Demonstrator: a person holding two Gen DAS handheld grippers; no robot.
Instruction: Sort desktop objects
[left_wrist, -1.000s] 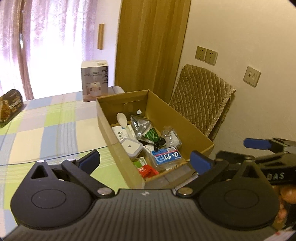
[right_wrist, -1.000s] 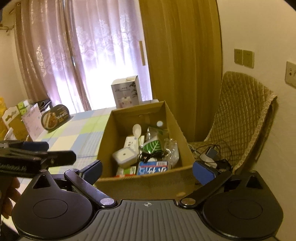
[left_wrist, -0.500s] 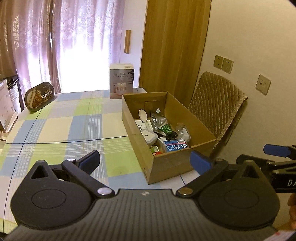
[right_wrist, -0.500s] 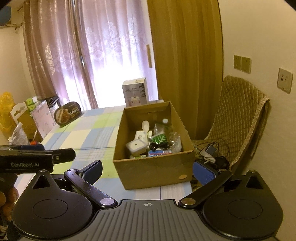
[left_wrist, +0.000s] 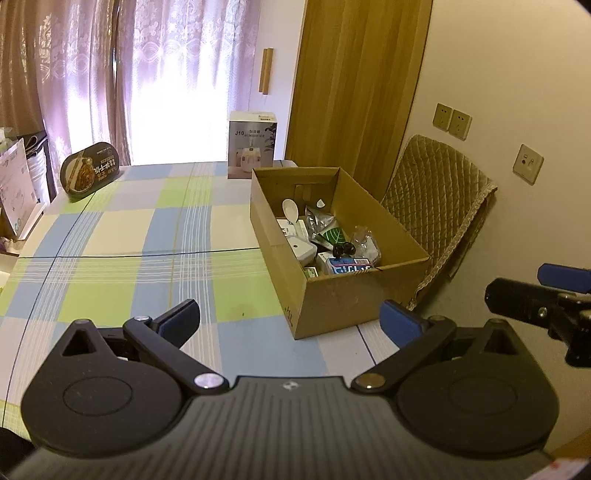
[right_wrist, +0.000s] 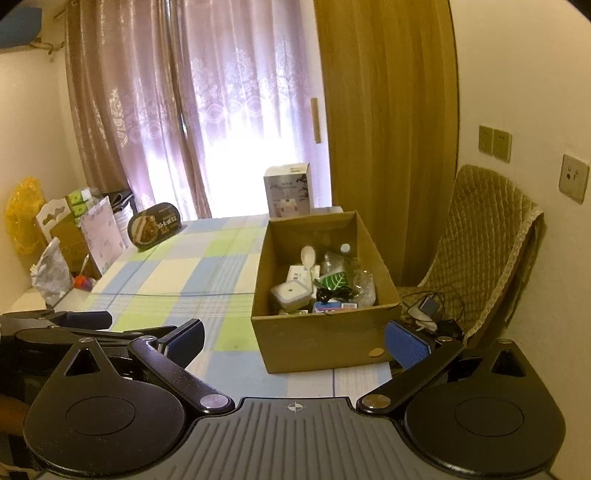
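Ahead, the open brown cardboard box (left_wrist: 334, 258) of small items runs lengthwise away from both grippers. The left gripper (left_wrist: 290, 319) and right gripper (right_wrist: 295, 338) both hang short of the box's near end, fingers spread and empty, neither clearly closer.

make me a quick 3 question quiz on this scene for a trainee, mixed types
1. True or false: the left gripper is shut on an item from the cardboard box.
2. Multiple choice: where does the white spoon lie? A) on the checked tablecloth B) inside the cardboard box C) on the quilted chair
3. Fill in: the white product box stands at the table's far edge, just beyond the ____.

Key
1. False: both the left gripper and the right gripper have their fingers spread wide, holding nothing.
2. B
3. cardboard box
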